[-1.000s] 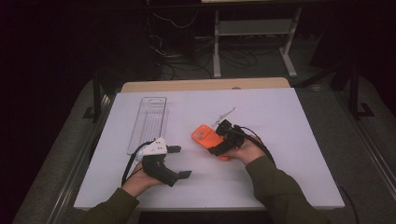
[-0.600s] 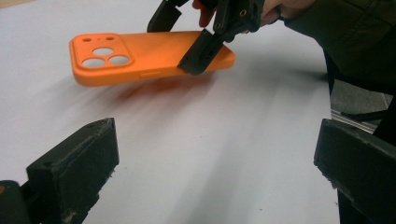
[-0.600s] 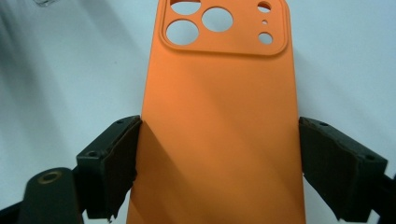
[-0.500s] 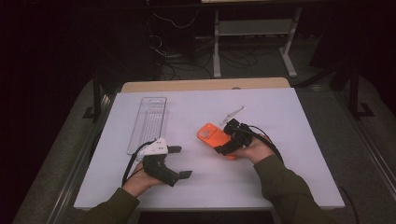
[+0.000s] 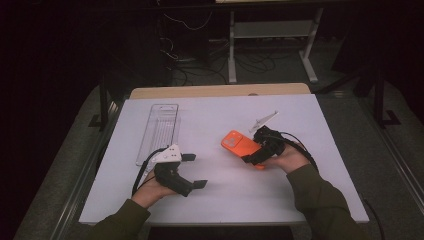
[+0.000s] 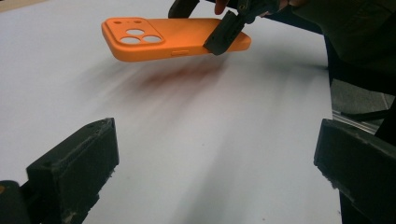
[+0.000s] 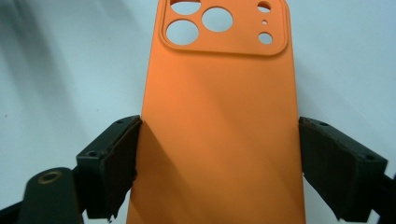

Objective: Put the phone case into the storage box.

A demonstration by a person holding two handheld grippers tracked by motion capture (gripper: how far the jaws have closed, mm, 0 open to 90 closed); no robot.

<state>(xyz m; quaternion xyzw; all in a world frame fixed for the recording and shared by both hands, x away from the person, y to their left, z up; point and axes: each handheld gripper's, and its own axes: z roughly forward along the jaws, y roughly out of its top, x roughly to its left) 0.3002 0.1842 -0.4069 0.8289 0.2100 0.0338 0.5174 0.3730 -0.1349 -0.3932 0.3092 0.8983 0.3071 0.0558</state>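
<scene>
Between the jaws of the right gripper (image 5: pixel 250 156) an orange phone case (image 7: pixel 219 121) is clamped by its long edges and held clear of the table (image 5: pixel 310 200). Pick-up is judged done; placement is left. Ahead of the case, the left gripper (image 5: pixel 192 171) is held wide open, nothing gripped.

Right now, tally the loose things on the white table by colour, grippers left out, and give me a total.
Orange: 1, the phone case, held off the table by the right gripper.
Clear: 1, the plastic tray, lying flat near the left gripper.
Total: 2
</scene>
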